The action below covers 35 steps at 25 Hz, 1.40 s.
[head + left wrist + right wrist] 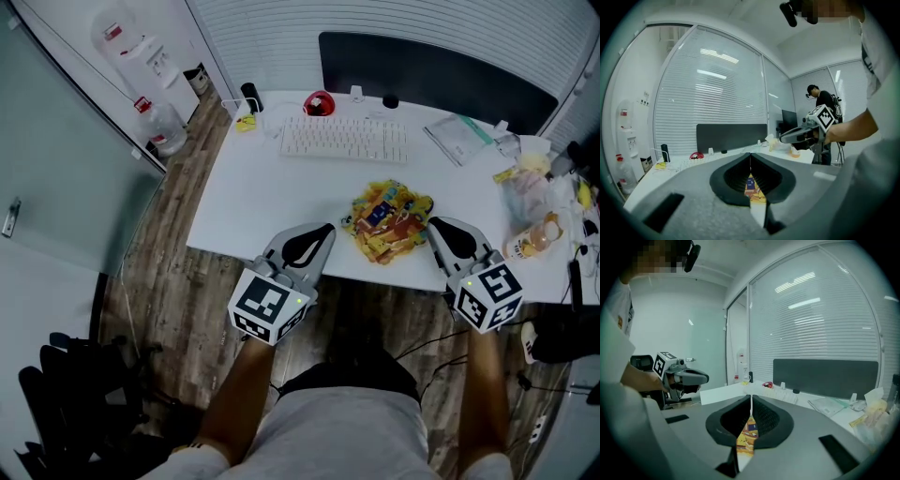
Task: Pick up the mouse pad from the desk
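The mouse pad (389, 220) is a colourful yellow and orange printed piece with an uneven outline, lying near the front edge of the white desk (244, 206). My left gripper (319, 236) is just left of it at the desk edge, shut and empty. My right gripper (437, 228) is just right of it, also shut and empty. Neither touches the pad. In the left gripper view the pad (753, 188) shows through the slit below the closed left gripper (750, 157). The right gripper view shows the pad (747, 436) the same way under the right gripper (751, 399).
A white keyboard (344, 139) and a red object (320, 103) lie behind the pad, before a dark panel (431, 70). Papers (459, 136) and bagged clutter (534, 202) crowd the desk's right end. A water dispenser (141, 47) stands far left. Another person (825, 101) stands beyond the desk.
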Each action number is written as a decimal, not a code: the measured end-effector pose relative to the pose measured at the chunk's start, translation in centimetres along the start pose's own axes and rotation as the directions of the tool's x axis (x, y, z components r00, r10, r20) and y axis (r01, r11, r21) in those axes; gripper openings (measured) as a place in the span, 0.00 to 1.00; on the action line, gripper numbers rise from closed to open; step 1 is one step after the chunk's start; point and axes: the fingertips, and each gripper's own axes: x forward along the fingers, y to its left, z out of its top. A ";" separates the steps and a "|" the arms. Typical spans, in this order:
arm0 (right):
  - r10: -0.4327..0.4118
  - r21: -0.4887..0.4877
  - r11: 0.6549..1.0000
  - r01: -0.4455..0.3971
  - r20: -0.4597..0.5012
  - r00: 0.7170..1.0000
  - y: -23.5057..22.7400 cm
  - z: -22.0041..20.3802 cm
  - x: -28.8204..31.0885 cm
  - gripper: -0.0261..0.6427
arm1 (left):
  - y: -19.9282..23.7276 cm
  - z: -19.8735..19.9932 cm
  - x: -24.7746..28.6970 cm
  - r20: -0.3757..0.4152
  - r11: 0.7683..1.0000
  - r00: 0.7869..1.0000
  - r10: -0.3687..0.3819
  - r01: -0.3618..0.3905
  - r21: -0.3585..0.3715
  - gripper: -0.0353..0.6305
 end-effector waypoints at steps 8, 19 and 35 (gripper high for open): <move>0.057 -0.018 0.998 -0.058 -0.050 0.997 -2.9 -1.0 2.1 0.06 | 0.0 -1.2 2.4 -0.062 0.999 0.998 0.027 -0.029 -0.041 0.08; 0.169 -0.034 0.984 -0.177 -0.175 0.970 -7.7 -4.8 5.7 0.06 | 0.2 -6.1 7.4 -0.240 0.976 0.964 0.115 -0.155 -0.156 0.08; 0.251 -0.025 0.962 -0.272 -0.309 0.917 -10.2 -8.4 9.0 0.20 | -0.9 -11.1 9.5 -0.415 0.917 0.900 0.133 -0.271 -0.294 0.22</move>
